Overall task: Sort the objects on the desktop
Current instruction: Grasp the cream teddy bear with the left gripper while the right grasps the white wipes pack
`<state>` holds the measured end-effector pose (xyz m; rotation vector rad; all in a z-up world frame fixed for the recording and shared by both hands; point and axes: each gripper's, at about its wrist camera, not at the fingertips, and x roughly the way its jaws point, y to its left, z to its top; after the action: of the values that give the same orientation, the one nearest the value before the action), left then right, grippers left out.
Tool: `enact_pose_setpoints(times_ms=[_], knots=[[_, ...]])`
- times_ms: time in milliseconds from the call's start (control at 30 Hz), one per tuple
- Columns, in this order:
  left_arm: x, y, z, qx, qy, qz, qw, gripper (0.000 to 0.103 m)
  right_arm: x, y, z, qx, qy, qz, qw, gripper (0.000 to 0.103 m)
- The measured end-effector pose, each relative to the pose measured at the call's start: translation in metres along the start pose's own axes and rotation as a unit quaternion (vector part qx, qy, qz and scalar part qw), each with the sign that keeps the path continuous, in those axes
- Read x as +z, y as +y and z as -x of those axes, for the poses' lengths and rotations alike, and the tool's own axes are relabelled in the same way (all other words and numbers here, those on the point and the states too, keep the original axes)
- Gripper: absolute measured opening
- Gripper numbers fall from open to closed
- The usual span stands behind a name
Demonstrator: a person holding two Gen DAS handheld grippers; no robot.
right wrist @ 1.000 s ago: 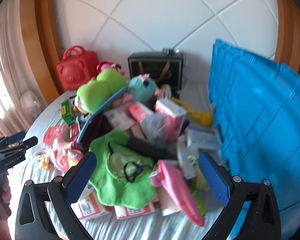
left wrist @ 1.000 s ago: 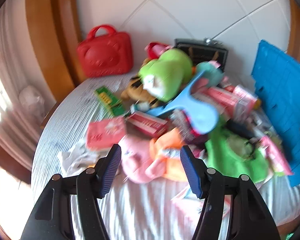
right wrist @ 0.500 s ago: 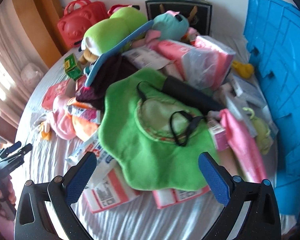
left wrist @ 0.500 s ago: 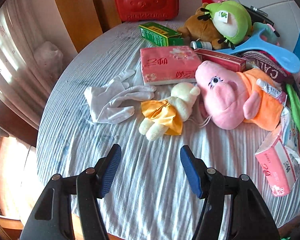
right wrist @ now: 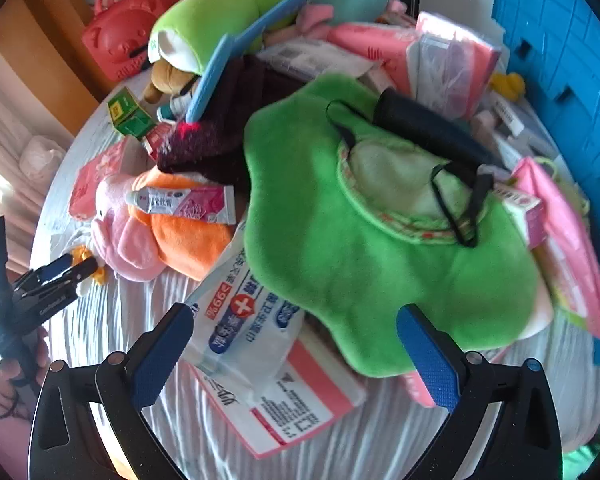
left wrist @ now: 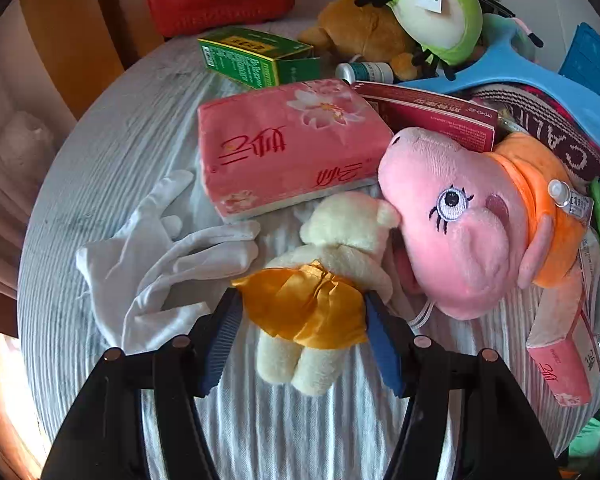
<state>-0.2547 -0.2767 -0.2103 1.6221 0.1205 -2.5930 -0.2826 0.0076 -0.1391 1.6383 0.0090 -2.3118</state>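
Lying between the wide-open left tool (left wrist: 302,316) pads, small cream plush bear in yellow satin dress (left wrist: 320,280), beside pink plush pig (left wrist: 460,224), right tool (right wrist: 296,344) gaping empty over green fleece bib (right wrist: 360,248).

The worktop (left wrist: 100,152) wears a ribbed, matt white cloth. At its middle lies a fuzzy cream plush bear (left wrist: 332,240) in a glossy yellow satin skirt; at nine o'clock, a soft white cloth glove (left wrist: 152,252). The tissue pack (left wrist: 284,144) has shiny pink plastic wrap. The green mat (right wrist: 360,248) looks velvety. The tongs' pads (left wrist: 220,336) are ridged blue rubber on smooth black plastic.
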Motion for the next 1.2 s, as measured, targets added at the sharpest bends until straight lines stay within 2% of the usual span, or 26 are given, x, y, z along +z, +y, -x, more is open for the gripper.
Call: enact_pose_setpoints(times_ms=[233, 367, 433, 500, 567, 667, 767, 800, 833, 900, 1000, 1133, 1167, 1200], knots=[[0.015, -0.005, -0.014, -0.036, 0.02, 0.014, 0.999, 0.061, 0.006, 0.015, -0.016, -0.014, 0.008, -0.012, 1.0, 0.103], [0.013, -0.01, 0.002, -0.047, 0.003, 0.005, 0.9989, 0.06, 0.012, 0.021, -0.022, -0.02, 0.01, -0.012, 1.0, 0.102], [0.016, -0.009, 0.002, -0.048, 0.001, 0.008, 0.9988, 0.061, 0.013, 0.024, -0.024, -0.024, 0.009, -0.009, 1.0, 0.095], [0.019, -0.007, -0.012, -0.038, 0.026, 0.014, 0.9989, 0.061, 0.015, 0.025, -0.027, -0.026, 0.01, -0.01, 1.0, 0.09], [0.017, -0.002, -0.02, -0.052, 0.043, 0.032, 0.9972, 0.061, 0.017, 0.024, -0.029, -0.031, 0.012, -0.014, 0.999, 0.082], [0.011, 0.001, -0.016, -0.057, 0.033, 0.029, 0.9974, 0.055, 0.018, 0.021, -0.029, -0.034, 0.011, -0.019, 0.999, 0.078], [-0.001, 0.004, -0.013, -0.046, 0.036, 0.024, 0.998, 0.046, 0.017, 0.022, -0.03, -0.043, 0.014, -0.014, 0.999, 0.066], [-0.005, 0.006, -0.011, -0.041, 0.036, 0.022, 0.9983, 0.046, 0.016, 0.022, -0.029, -0.045, 0.014, -0.012, 0.999, 0.06], [-0.008, 0.008, -0.009, -0.041, 0.034, 0.024, 0.9983, 0.046, 0.015, 0.022, -0.027, -0.045, 0.014, -0.01, 0.999, 0.059], [-0.01, 0.012, -0.008, -0.044, 0.036, 0.03, 0.9979, 0.046, 0.013, 0.021, -0.027, -0.045, 0.018, -0.009, 0.999, 0.059], [-0.007, 0.015, -0.01, -0.039, 0.039, 0.043, 0.9976, 0.046, 0.012, 0.015, -0.03, -0.044, 0.025, -0.02, 0.999, 0.069], [-0.012, 0.014, -0.004, -0.03, 0.028, 0.039, 0.9984, 0.043, 0.012, 0.012, -0.035, -0.039, 0.024, -0.021, 0.999, 0.071], [-0.014, 0.015, -0.001, -0.03, 0.025, 0.041, 0.9984, 0.04, 0.012, 0.012, -0.034, -0.035, 0.023, -0.02, 0.999, 0.067], [-0.016, 0.016, 0.003, -0.029, 0.022, 0.043, 0.9984, 0.04, 0.012, 0.014, -0.031, -0.032, 0.019, -0.016, 0.999, 0.054]])
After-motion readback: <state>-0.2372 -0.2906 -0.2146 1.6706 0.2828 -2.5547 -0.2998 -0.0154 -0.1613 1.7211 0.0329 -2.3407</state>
